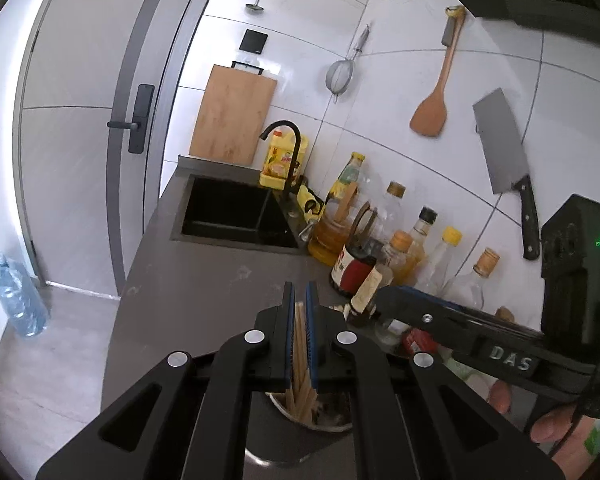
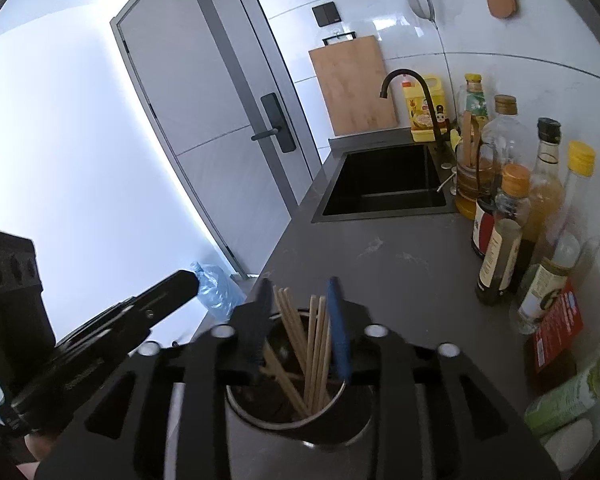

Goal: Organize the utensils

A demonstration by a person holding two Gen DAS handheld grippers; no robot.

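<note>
Chopsticks [image 1: 300, 354] are clamped upright by the left gripper [image 1: 300, 300] directly above the holder [image 1: 332, 426]; the right gripper [image 2: 300, 300] is parted, empty.

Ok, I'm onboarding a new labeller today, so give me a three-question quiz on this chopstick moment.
1. True or false: the left gripper is shut on chopsticks.
2. Where do the loose chopsticks stand? A) sink B) metal cup C) cutting board
3. Fill in: the cleaver hangs on the ____.

Key: 1 true. 2 B, the metal cup, with the right gripper over it, jaws apart. 3 wall.
</note>
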